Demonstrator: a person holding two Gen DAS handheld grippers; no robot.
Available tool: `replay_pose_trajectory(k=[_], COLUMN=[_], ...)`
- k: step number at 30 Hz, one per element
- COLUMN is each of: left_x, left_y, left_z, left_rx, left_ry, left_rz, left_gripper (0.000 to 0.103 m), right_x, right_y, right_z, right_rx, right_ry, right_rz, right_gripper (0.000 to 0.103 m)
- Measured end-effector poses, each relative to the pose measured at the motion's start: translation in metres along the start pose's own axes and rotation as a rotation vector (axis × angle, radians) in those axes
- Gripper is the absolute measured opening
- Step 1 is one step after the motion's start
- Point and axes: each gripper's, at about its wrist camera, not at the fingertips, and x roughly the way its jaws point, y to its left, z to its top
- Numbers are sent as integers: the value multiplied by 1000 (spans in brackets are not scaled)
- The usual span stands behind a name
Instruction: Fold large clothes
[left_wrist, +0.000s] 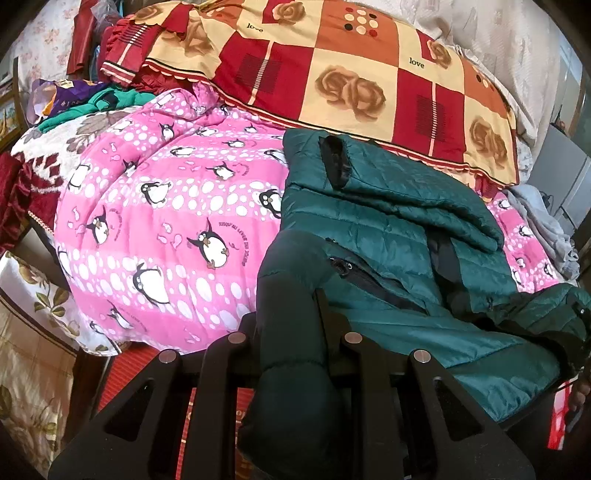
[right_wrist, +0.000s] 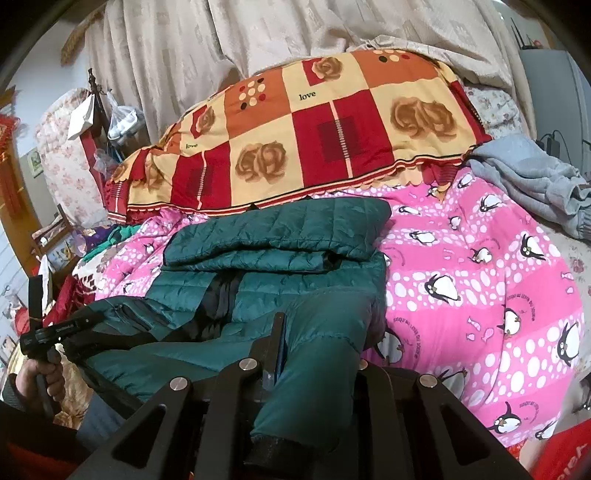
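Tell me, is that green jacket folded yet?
Partly: one sleeve lies folded across the green jacket; both tongs grip the near edge.

Teal quilted puffer jacket, sleeve folded across, flat on bed.

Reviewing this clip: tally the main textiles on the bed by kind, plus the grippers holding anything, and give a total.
Green puffer jacket: 1
Pink penguin quilt: 1
Red and orange rose-patterned cover: 1
Grey garment: 1
Grippers shut on the jacket: 2, the left gripper and the right gripper
Total: 6
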Motion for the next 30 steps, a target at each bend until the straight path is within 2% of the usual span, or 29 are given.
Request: replay_pose_trajectory(k=[14,22,30], left_x=[8,14,28], left_y=[7,6,-1], left_z=[6,9,34], left_rx=[-53,-36,-15], left_ry=[-7,3,-7], left_rz=[-39,-29,-18], left_gripper=[21,22,22], right_x=[19,29,40], right_y=[-6,-6,-4], right_z=[5,6,18], right_rx=[38,42,39], right_ry=[43,76,96], right_rz=[-40,-72,-82], right_gripper=[15,15,15])
